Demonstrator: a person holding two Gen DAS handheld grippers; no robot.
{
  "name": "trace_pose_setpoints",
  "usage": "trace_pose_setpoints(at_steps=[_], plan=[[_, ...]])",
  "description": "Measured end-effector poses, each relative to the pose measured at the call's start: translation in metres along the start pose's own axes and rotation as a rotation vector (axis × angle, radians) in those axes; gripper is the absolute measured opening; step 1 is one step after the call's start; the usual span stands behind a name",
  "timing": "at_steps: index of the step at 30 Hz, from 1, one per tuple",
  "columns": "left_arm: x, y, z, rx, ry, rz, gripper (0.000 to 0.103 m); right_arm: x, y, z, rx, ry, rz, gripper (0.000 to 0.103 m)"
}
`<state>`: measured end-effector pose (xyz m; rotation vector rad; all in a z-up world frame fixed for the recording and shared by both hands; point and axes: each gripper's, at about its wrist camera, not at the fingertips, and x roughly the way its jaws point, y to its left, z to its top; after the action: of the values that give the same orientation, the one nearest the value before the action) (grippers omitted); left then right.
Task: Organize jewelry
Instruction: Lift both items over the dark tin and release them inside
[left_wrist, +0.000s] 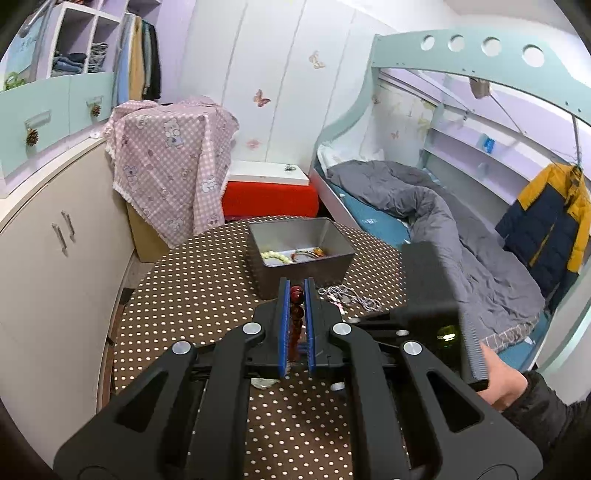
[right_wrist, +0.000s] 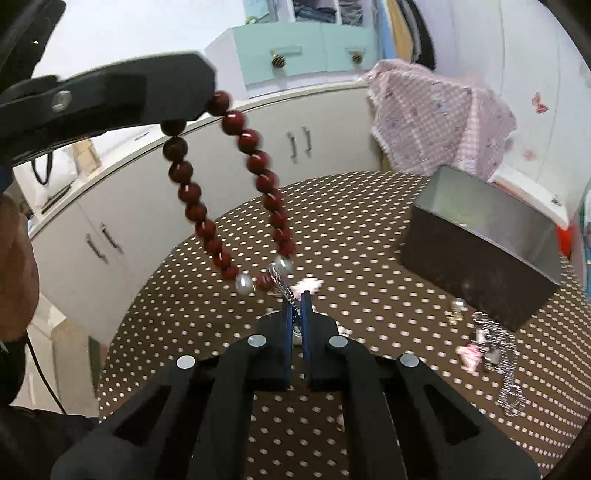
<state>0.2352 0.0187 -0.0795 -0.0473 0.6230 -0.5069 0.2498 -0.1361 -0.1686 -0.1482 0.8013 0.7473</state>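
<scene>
My left gripper (left_wrist: 296, 286) is shut on a dark red bead bracelet (left_wrist: 296, 314) and holds it above the dotted table (left_wrist: 192, 295). In the right wrist view the bracelet (right_wrist: 258, 162) hangs as a loop from the left gripper (right_wrist: 207, 99). My right gripper (right_wrist: 296, 298) is shut on a thin silver chain (right_wrist: 282, 282) with a pink charm (right_wrist: 308, 285), close under the loop. A grey metal box (left_wrist: 301, 229) stands ahead with a pale green bead bracelet (left_wrist: 275, 256) and other jewelry inside; its side also shows in the right wrist view (right_wrist: 476, 254).
A patterned cord (left_wrist: 349, 297) lies by the box; in the right wrist view it (right_wrist: 506, 369) lies with a pink piece (right_wrist: 469, 354) and a small metal piece (right_wrist: 456, 312). White cabinets (left_wrist: 55, 240) stand left, a bed (left_wrist: 424, 206) right, a pink cloth (left_wrist: 170, 155) behind.
</scene>
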Motion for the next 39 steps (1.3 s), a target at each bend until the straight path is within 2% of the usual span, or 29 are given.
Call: trace_pose_setpoints(at_steps=[4,7,13,21,25,32,35,36,37,38,39], plan=[[-0.003,0.006,0.004,-0.022,-0.028,0.012,0.008,-0.014,-0.021,-0.021,0.058,0.016,-0.055,0.003],[-0.002,0.006,0.007,-0.014,-0.036,0.006,0.008,-0.023,-0.037,-0.039,0.128,0.015,-0.061,0.003],[0.001,-0.001,0.012,0.008,-0.037,-0.012,0.008,-0.061,-0.061,-0.047,0.245,-0.084,-0.011,0.003],[0.006,-0.015,0.052,0.048,-0.088,-0.063,0.008,-0.112,-0.072,0.011,0.215,-0.213,-0.015,0.003],[0.018,-0.021,0.076,0.055,-0.099,-0.093,0.008,-0.127,-0.087,0.039,0.213,-0.246,-0.016,0.002],[0.064,-0.027,0.106,0.064,-0.048,-0.106,0.008,-0.115,-0.12,0.08,0.261,-0.224,-0.022,0.003],[0.092,-0.023,0.109,0.051,0.0,-0.072,0.009,-0.092,-0.137,0.087,0.29,-0.174,-0.022,0.003],[0.105,-0.021,0.109,0.046,0.032,-0.052,0.013,-0.081,-0.143,0.088,0.311,-0.144,-0.02,0.006],[0.116,-0.018,0.107,0.042,0.066,-0.026,0.047,-0.072,-0.148,0.085,0.329,-0.114,-0.032,0.011],[0.124,-0.015,0.105,0.033,0.088,0.006,0.075,-0.063,-0.154,0.082,0.352,-0.082,-0.064,0.018],[0.124,-0.011,0.102,0.022,0.069,0.035,0.096,-0.056,-0.16,0.077,0.378,-0.062,-0.092,0.036]])
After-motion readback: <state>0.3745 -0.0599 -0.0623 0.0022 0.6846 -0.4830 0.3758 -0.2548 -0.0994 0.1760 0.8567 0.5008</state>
